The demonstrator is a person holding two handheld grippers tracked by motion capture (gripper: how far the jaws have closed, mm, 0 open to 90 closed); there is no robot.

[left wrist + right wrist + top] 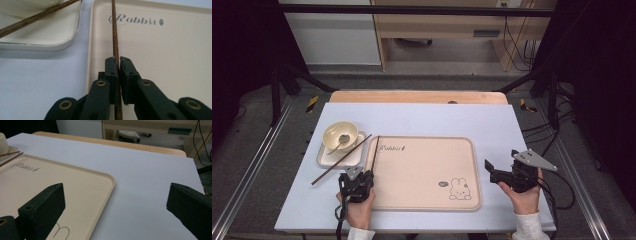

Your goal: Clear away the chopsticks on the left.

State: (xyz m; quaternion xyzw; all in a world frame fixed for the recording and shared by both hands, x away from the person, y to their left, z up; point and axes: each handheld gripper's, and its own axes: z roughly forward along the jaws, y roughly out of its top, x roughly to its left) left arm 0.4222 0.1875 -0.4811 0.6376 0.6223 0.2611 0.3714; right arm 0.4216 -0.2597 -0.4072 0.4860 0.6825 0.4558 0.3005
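Note:
My left gripper [370, 173] is at the left edge of the beige rabbit tray [422, 172], shut on a dark wooden chopstick [375, 150] that points away over the tray's left rim. In the left gripper view the chopstick [115, 37] runs straight between the closed jaws of the gripper [119, 62], over the tray [162, 62]. A second chopstick [342, 159] lies slanted across the square white plate [328, 159]. On that plate stands a cream bowl [340, 134] with a spoon in it. My right gripper [501, 158] is to the right of the tray, open and holding nothing.
A pale blue mat [422, 120] covers the wooden table [417, 96]. The right gripper view has its gripper [115, 192] over bare mat, beside the tray's right rim [110, 185]. Black frame rails and cables run along both sides of the table.

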